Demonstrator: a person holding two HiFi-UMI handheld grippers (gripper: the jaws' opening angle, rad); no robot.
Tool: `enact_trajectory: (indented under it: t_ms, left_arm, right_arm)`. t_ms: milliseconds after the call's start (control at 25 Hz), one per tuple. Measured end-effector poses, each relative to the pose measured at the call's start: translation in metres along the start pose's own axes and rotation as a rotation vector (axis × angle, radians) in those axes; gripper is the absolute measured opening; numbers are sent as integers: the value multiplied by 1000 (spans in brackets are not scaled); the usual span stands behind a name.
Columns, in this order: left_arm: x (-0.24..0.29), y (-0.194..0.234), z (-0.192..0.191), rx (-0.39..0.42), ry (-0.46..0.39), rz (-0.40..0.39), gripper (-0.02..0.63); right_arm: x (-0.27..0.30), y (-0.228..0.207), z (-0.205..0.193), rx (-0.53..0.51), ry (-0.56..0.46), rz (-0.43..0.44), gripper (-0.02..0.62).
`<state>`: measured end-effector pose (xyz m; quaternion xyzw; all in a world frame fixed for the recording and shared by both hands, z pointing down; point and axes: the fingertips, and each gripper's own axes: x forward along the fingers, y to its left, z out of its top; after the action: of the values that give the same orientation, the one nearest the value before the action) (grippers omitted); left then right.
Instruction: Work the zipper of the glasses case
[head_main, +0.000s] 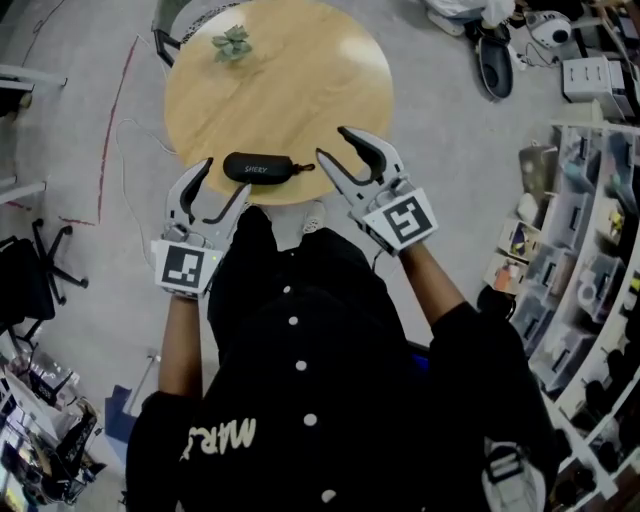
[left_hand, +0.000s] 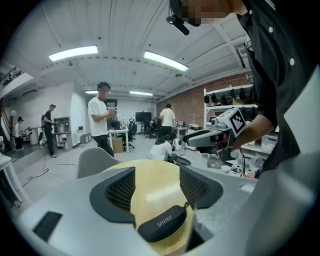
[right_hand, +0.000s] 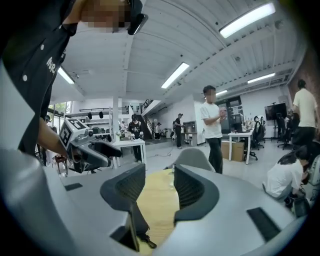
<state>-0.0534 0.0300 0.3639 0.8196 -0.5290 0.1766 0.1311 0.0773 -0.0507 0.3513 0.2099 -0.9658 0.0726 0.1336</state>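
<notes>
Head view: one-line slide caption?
Left gripper and right gripper, both open, flank the black glasses case at the round wooden table's near edge.

Glasses case (head_main: 257, 167): white word "SHERY" on its black lid, legible in the head view and the left gripper view (left_hand: 162, 223).
Jacket (head_main: 300, 400): pale letters on the black back, upside down in the head view, roughly "MRL"; the rest is unreadable.
Left marker cube (head_main: 184, 266): black-and-white square code, no letters.
Right marker cube (head_main: 405, 220): the same kind of code.
</notes>
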Motion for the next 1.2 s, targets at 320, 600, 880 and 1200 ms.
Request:
enact_trajectory:
  t_ms: [320, 600, 880, 1200]
  left_arm:
    - [59, -3, -64, 205, 135, -233, 259]
    - [97, -19, -139, 399, 381, -456, 259]
    - [112, -25, -177, 487, 501, -607, 196]
    - [121, -33, -194, 518, 575, -677, 183]
  right_arm:
    - [44, 1, -74, -40, 175, 104, 169]
    - [63, 0, -143, -185, 333, 228, 170]
    - [75, 5, -193, -302, 475, 329, 170]
    - [82, 11, -231, -469, 616, 501, 166]
